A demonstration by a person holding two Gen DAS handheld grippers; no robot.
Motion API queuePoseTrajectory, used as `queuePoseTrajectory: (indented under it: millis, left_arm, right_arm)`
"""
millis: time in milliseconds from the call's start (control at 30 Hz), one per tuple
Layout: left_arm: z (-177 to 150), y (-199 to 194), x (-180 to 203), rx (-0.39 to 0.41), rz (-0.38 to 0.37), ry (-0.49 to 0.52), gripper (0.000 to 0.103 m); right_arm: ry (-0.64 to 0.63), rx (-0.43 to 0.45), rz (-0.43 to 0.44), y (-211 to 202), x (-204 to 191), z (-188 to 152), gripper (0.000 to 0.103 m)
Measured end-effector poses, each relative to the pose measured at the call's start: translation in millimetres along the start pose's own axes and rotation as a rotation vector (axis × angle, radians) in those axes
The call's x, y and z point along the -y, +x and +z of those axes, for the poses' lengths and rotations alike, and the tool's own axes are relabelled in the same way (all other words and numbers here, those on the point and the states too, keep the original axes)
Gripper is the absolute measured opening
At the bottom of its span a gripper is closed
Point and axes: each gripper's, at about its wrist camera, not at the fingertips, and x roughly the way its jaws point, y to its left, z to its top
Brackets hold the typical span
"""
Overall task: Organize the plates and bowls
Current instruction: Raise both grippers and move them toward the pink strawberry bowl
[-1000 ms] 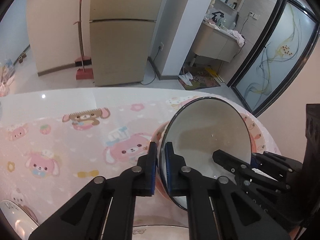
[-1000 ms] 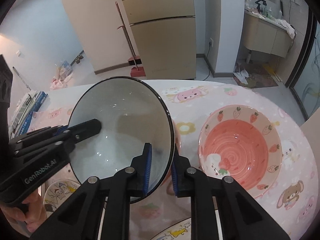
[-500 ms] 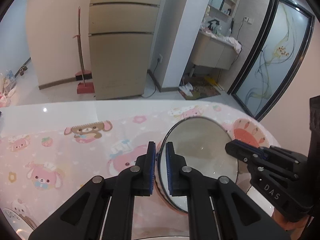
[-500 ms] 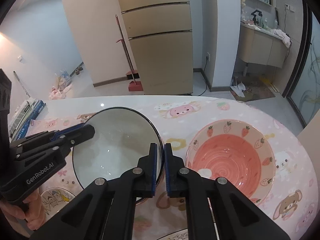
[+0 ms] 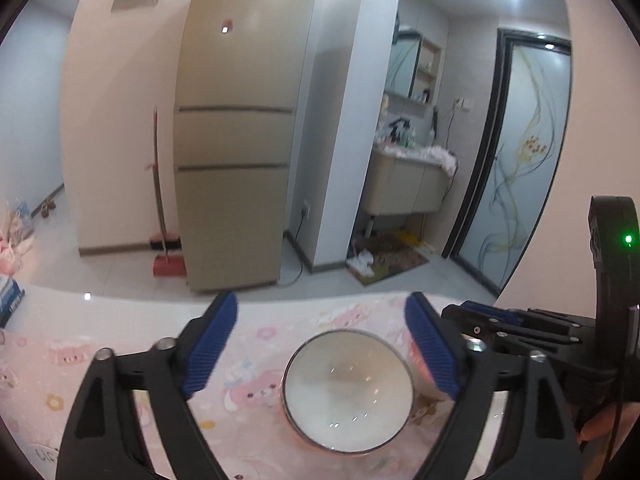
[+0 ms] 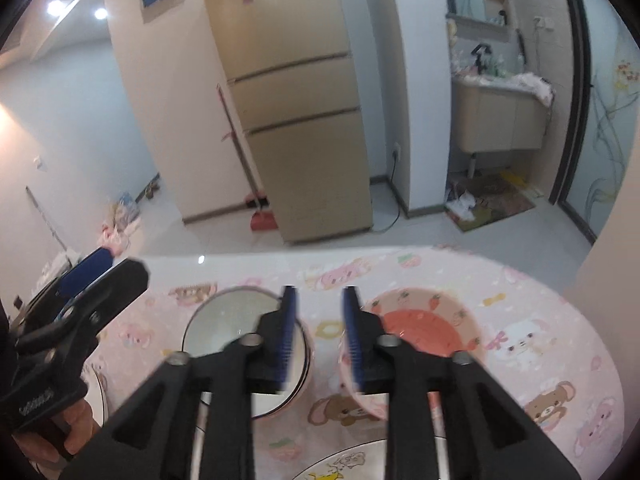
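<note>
Left gripper [image 5: 320, 344] spread wide, jaws just opened, blue pads clear of everything, nothing between them. Below and just ahead, resting upright on the pink cartoon-print tablecloth [image 5: 120, 344]: white round bowl with a thin dark rim [image 5: 347, 390]. Right gripper [image 6: 318, 336] parted partway, jaws likewise just opening, pads touching nothing. Just left of its left pad, the same white bowl [image 6: 224, 328], apparently nested in another bowl; just right, pink strawberry-patterned ceramic bowl [image 6: 424, 322]. Nearer the camera, edge of a white cartoon-printed plate [image 6: 344, 466]. Beyond the table, tall beige refrigerator [image 6: 304, 120].
</note>
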Motion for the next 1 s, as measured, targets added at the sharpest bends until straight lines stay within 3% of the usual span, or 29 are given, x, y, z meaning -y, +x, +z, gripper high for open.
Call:
queuePoseTrajectory:
  millis: [33,200,233,267,333,433,500,600,800,867,933,1000]
  left_arm:
    - [3,-8,3,0.036,0.002,0.017,0.096]
    - [15,-41,15,0.177,0.093,0.084,0.103]
    - [16,-46,16,0.202,0.121,0.095,0.103]
    - [18,-53,19,0.229,0.136,0.106,0.103]
    - [20,-65,22,0.274,0.121,0.11,0.103]
    - [24,-80,24,0.334,0.087,0.085,0.103]
    - [27,-90,28,0.37,0.073,0.084,0.103]
    - [31,-100,33,0.38,0.036,0.094,0.103]
    - [31,-116,41,0.396,0.073,0.127,0.103]
    - [32,-119,46,0.373,0.073,0.106,0.103]
    - [39,-117,49,0.34,0.12,0.042,0.103]
    - [52,-117,58,0.32,0.105,-0.001,0.103]
  right_arm:
    - [0.001,0.051,-0.012,-13,2,3,0.063]
    - [-0.032,0.185,-0.06,-60,4,12,0.066]
    - [-0.036,0.22,-0.072,-71,5,14,0.07]
    - [-0.037,0.251,-0.084,-80,8,15,0.081]
    - [-0.022,0.339,-0.119,-104,12,16,0.092]
    - [-0.028,0.526,-0.208,-147,17,17,0.093]
    - [-0.053,0.625,-0.259,-172,20,14,0.103]
    - [0.015,0.722,-0.269,-204,31,9,0.103]
    - [0.158,0.73,-0.136,-228,49,11,0.103]
    - [0.162,0.722,-0.145,-229,50,15,0.103]
    - [0.163,0.739,-0.175,-233,51,23,0.103]
    - [0.16,0.713,-0.209,-235,51,31,0.103]
